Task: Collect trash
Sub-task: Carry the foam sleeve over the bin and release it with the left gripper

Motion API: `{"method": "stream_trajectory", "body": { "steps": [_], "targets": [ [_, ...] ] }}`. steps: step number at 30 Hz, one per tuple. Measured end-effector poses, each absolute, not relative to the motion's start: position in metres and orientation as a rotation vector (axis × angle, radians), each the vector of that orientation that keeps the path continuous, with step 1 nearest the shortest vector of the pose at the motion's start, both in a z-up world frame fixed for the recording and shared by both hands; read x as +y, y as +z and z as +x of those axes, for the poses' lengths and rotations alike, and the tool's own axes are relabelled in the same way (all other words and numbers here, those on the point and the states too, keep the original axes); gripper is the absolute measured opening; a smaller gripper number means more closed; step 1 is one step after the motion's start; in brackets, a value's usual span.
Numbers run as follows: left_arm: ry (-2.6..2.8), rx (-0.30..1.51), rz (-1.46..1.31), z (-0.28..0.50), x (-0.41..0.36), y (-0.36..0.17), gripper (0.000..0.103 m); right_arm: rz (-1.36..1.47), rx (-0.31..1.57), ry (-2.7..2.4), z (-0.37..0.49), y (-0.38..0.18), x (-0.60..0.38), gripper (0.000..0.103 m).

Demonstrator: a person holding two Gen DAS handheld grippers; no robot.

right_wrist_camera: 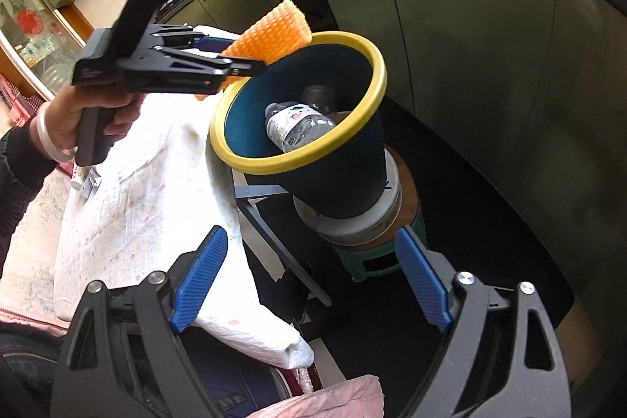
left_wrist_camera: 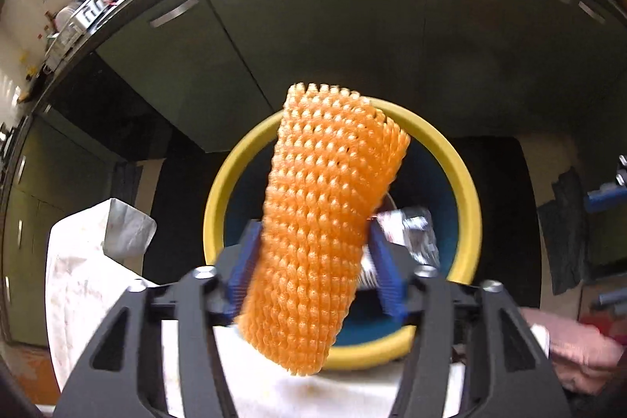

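The trash bin, dark blue with a yellow rim, is seen at the centre of the right wrist view, tilted on a round stand over a green stool; in the left wrist view its mouth fills the middle of the frame. Green cabinets are spread across the upper right of the right wrist view. A white cloth-covered tabletop is shown at the lower left, just beside the bin. The left gripper is clamped on an orange foam net sleeve, which is held upright in front of the bin's opening; in the right wrist view the sleeve is placed at the upper left edge of the rim. The right gripper is held at the bottom of its frame with the jaws wide apart and nothing between them. A clear plastic bottle is lying inside the bin.
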State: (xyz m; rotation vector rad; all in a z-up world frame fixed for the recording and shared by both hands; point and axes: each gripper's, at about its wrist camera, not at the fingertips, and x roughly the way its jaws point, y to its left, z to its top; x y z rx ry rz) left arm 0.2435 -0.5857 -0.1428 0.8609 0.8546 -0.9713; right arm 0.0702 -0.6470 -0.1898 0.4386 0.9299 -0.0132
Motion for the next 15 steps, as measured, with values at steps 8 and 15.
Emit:
{"method": "stream_trajectory", "body": {
  "steps": [8,15],
  "targets": [
    [-0.942,0.909,0.684,0.247,-0.562,-0.127,0.081,0.423,0.899,0.011,0.068,-0.18,-0.637,0.084],
    [-0.934,0.74,0.342,0.204,-0.435,-0.063,0.092,0.384,0.906,0.04,0.081,-0.179,-0.617,0.084]
  ]
}}
